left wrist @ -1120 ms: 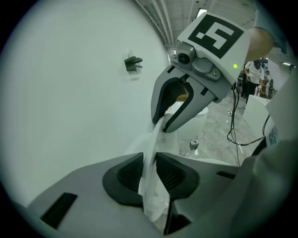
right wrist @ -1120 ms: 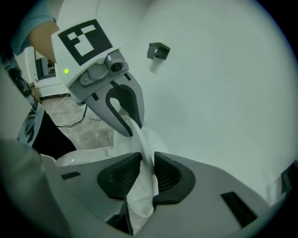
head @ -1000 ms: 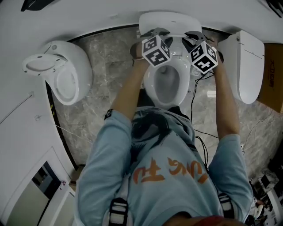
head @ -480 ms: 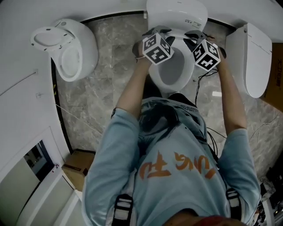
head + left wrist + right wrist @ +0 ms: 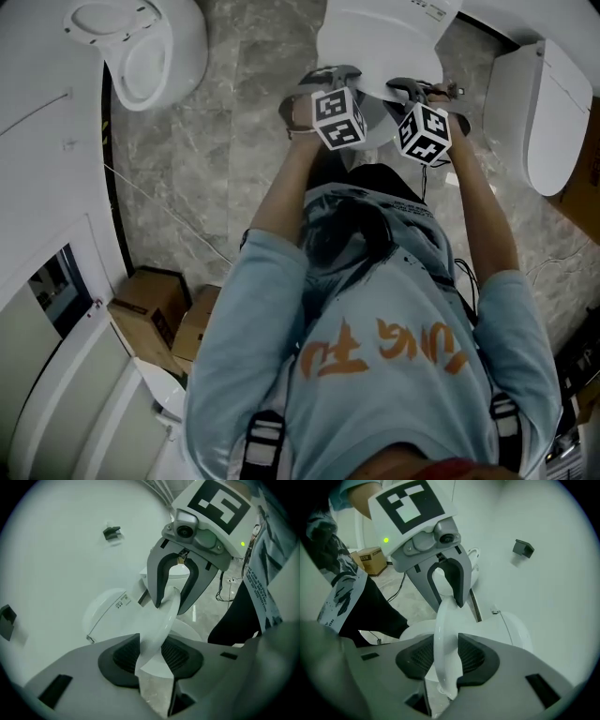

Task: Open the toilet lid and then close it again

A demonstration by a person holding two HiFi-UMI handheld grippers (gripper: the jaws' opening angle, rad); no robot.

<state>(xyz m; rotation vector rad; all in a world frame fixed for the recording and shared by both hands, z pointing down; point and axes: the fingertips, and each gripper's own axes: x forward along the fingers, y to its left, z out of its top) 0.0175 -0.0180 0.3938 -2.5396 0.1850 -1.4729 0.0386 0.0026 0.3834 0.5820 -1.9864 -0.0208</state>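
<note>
Left gripper view has the toilet lid edge-on, tilted part-way above the bowl. Its front rim sits between the jaws of the left gripper, pads on both faces. The right gripper is clamped on the same rim, near it. Both sets of jaws have just been opening, so the hold is probably loosening. Best to keep the pads bearing and the hands level until the lid lies flat, or it may drop and slam. A neighbouring toilet stands well apart on the marbled floor.
</note>
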